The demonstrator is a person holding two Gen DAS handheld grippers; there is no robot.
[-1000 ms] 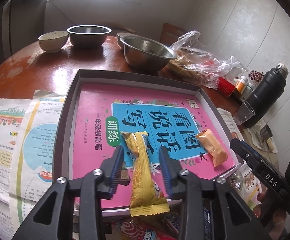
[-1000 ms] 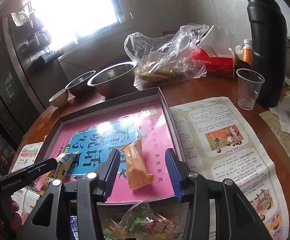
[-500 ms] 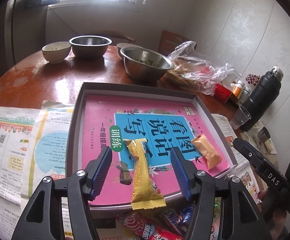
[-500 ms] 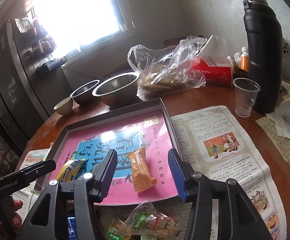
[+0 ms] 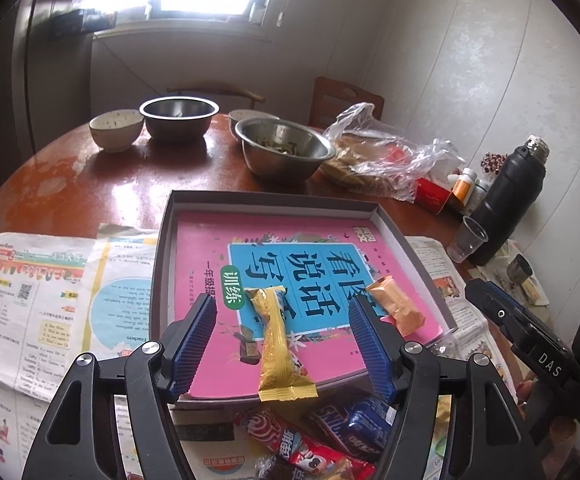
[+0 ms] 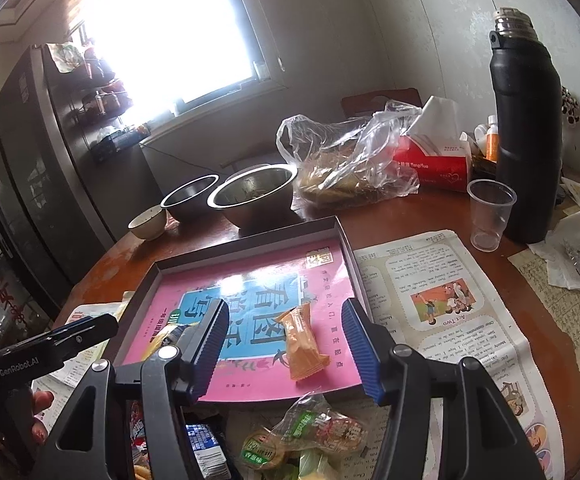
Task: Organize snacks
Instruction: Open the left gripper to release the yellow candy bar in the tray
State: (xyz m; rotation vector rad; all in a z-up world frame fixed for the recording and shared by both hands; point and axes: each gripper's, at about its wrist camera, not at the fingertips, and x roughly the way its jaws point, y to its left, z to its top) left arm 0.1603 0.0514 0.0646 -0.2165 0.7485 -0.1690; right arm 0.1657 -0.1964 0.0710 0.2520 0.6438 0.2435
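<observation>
In the grey tray (image 5: 161, 264), on its pink book cover, the long yellow snack bar (image 5: 277, 344) lay with its long axis running from the far side toward the near rim (its crimped near end hung over that rim), between the opening, wide fingers of the left gripper (image 5: 285, 344), which did not touch it. To its right lay the shorter orange packet (image 6: 302, 344), slightly tilted, its long axis also far to near. It was framed by the opening jaws of the right gripper (image 6: 285, 344), untouched.

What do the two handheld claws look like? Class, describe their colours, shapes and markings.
Both the left claw and the right claw have black angular plastic frames with triangular cut-outs, silver round bolts at the pivots, and two fingers faced with blue ribbed pads. Seen from the side, the left claw's body reads "GenRobot.AI" in white; the right's reads "DAS".
</observation>
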